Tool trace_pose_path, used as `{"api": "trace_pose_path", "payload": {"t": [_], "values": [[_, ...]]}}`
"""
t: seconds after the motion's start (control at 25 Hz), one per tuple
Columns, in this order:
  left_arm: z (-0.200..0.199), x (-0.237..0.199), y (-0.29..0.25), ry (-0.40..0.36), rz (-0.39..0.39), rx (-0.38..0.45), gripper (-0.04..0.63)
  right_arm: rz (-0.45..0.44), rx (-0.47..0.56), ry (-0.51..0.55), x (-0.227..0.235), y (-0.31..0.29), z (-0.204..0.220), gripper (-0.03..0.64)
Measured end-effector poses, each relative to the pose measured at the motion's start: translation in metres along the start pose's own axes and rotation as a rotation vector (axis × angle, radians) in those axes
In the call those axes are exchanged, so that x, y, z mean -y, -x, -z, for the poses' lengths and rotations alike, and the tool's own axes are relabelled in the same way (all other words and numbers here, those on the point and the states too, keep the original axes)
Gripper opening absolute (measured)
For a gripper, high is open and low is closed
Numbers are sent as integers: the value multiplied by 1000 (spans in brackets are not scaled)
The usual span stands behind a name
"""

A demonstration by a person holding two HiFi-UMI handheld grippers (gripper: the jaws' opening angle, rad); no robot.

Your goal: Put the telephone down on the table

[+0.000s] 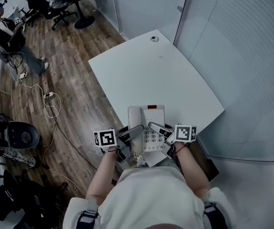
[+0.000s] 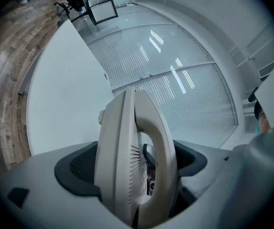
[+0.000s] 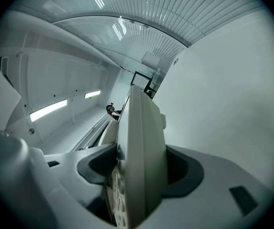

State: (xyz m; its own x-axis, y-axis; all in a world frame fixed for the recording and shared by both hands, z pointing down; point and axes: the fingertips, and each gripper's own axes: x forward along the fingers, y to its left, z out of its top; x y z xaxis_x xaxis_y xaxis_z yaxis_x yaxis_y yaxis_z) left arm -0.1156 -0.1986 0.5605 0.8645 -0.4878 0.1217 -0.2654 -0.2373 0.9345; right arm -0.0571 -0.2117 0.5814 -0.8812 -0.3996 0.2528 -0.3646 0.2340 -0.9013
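A beige desk telephone (image 1: 148,123) with a handset on its left and a keypad on its right is held over the near edge of the white table (image 1: 160,75). My left gripper (image 1: 135,132) is shut on its handset side. My right gripper (image 1: 157,128) is shut on its keypad side. In the left gripper view the telephone (image 2: 129,156) stands edge-on between the dark pads (image 2: 77,168), handset facing right. In the right gripper view the telephone (image 3: 139,151) fills the gap of the right gripper (image 3: 139,175), its keys showing at lower left. Whether it touches the table I cannot tell.
A small round object (image 1: 154,38) lies at the table's far corner. Frosted glass walls (image 1: 241,56) close off the right side. On the wooden floor to the left are cables (image 1: 51,99), a black chair (image 1: 13,135), office chairs (image 1: 55,6) and a person (image 1: 5,30).
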Motion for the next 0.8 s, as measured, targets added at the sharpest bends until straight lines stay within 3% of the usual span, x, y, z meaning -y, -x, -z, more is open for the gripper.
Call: {"api": "trace_pose_path", "payload": {"t": [0.24, 0.44, 0.56, 0.8], "values": [[-15, -25, -21, 32, -52, 27, 436, -3, -12, -62, 28, -7, -21, 287], [-23, -39, -43, 98, -4, 38, 434, 23, -33, -70, 53, -15, -35, 287], [-27, -61, -46, 71, -64, 27, 434, 51, -45, -67, 66, -22, -38, 288], [-29, -80, -54, 80, -97, 12, 436, 81, -53, -80, 84, -28, -41, 288]]}}
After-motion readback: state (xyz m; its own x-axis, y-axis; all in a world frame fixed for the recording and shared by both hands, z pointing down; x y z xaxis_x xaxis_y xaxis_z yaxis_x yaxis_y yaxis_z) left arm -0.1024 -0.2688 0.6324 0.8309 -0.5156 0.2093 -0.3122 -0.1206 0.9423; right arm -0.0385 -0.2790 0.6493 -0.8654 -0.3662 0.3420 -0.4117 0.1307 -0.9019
